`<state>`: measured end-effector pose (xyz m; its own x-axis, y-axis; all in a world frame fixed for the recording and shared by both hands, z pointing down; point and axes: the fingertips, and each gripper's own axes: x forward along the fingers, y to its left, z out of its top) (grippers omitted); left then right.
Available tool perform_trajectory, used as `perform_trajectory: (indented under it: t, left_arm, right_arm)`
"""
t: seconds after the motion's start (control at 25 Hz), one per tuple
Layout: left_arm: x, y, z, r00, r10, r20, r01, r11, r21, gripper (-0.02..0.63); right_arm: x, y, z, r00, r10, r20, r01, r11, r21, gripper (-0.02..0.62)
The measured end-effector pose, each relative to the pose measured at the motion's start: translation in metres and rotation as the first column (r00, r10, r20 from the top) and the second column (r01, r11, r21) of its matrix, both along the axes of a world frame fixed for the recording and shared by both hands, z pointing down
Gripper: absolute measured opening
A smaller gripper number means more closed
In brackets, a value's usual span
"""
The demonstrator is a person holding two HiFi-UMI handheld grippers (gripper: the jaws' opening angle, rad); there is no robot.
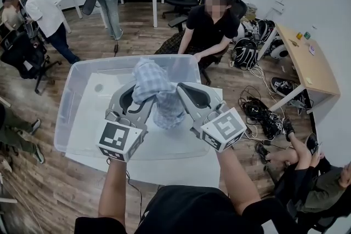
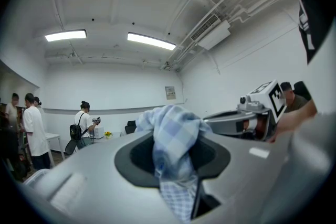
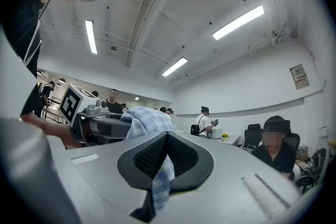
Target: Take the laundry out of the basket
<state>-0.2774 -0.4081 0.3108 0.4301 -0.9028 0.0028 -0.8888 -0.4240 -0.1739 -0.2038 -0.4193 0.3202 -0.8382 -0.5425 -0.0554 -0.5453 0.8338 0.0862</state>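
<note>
The left gripper (image 1: 133,104) and right gripper (image 1: 184,97) both clamp a blue-and-white checked cloth (image 1: 156,90), each pinching a fold between its jaws. The cloth is bunched between them, over the clear plastic basket (image 1: 70,82) on the white table (image 1: 181,170).

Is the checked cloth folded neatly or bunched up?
Bunched up: the checked cloth hangs crumpled, pinched by the left gripper and right gripper.

I see soft, woven checked cloth (image 1: 156,87), a smooth translucent plastic basket (image 1: 68,101), and a wood-plank floor (image 1: 82,189) with a slight sheen.
</note>
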Motion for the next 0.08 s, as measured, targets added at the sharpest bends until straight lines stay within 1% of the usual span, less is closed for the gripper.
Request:
perform_trajectory:
  t: [0.08]
  left_arm:
    - [-0.0026,-0.0008,-0.0017,1.0,-0.001,-0.001,0.001,1.0,0.001,0.137]
  right_arm:
    - [-0.0021,-0.0005,-0.0016,1.0,0.001,-0.001,-0.001,1.0,0.0,0.0]
